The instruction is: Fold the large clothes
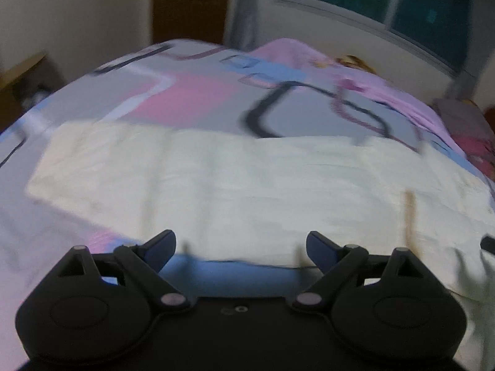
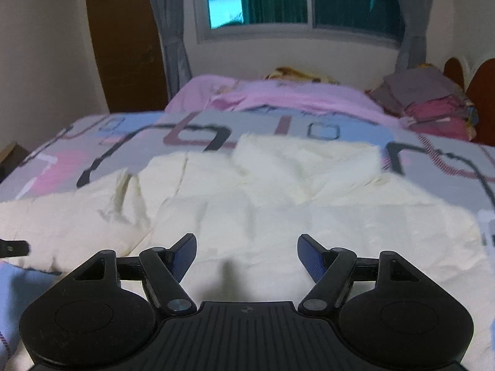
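The left gripper point(image 1: 241, 250) hangs low over the near edge of the bed point(image 1: 102, 99). It points forward across the bed. Its two blue pads point(image 1: 159, 247) are spread far apart and nothing is between them. The right gripper point(image 2: 247, 256) hangs the same way, low and level, pointing at the window point(image 2: 278, 0). Its pads point(image 2: 185, 255) are wide apart too and hold nothing.

The left view is smeared, so edges and folds there are hard to see. A thin tan strip point(image 1: 411, 216) stands on the right of that view, and I cannot tell what it is. A small dark tip point(image 2: 15, 247) pokes in at the left edge of the right view. It may be part of the other gripper. The near edge of the cloth point(image 2: 263, 204) is hidden behind both grippers.

The cloth is big and cream white. It lies spread on the bed, right in front of both grippers and under them. In the right view it is crumpled, with a raised lump at the far end and creases on its left side. In the left view point(image 1: 216, 179) it looks flatter, like a wide band across the bed. The bed sheet has pink, blue and grey blocks with dark lines. A pink blanket point(image 2: 294, 99) lies behind the cloth, well apart from it.
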{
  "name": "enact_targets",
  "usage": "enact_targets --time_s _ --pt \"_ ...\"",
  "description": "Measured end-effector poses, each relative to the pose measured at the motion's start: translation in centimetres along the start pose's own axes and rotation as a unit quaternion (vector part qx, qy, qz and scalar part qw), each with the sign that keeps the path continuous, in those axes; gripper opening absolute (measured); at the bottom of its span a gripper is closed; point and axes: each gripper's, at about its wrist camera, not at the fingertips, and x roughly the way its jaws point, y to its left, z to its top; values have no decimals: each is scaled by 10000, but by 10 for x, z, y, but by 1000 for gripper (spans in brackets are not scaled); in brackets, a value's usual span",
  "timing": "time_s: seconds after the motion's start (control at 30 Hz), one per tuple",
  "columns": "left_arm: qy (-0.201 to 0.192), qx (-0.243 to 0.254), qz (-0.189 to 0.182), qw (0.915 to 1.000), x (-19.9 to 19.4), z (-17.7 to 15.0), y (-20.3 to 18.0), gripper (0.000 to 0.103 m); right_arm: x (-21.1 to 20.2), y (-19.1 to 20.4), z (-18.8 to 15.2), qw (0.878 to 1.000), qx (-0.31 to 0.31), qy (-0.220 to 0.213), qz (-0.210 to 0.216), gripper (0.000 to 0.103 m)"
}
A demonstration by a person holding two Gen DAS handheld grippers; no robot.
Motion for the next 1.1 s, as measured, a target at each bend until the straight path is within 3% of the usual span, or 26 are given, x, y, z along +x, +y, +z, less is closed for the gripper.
enact_targets --time_s 0.1,0.27,0.33,0.43,0.53,0.6,0.73,0.87,1.1 --pt "120 -746 132 9971 0 -1 52 91 8 18 -4 9999 -131 35 36 72" --pt "96 -1880 371 9814 2 -3 132 88 19 33 -4 9997 -217 56 50 72" --pt "94 -2288 265 9731 8 -4 157 81 26 39 -5 9996 -257 115 31 72" --pt "-5 -2744 2 9616 20 -1 177 79 36 44 -7 9993 -301 213 0 72" --pt "-183 -2736 -64 9616 32 8 177 78 41 46 -8 9993 -289 246 -49 72" --pt "-324 -2741 -17 9612 36 8 177 71 44 47 -8 9992 -289 250 -91 72" --pt "-508 -2747 191 9600 44 13 178 40 58 45 -14 9985 -284 445 -171 72" --pt "-596 -2744 54 9598 43 13 179 11 75 39 -21 9972 -211 695 -192 72" --pt "-1199 -1925 -356 9733 -3 35 139 9 55 33 -15 9991 -22 409 -79 72"
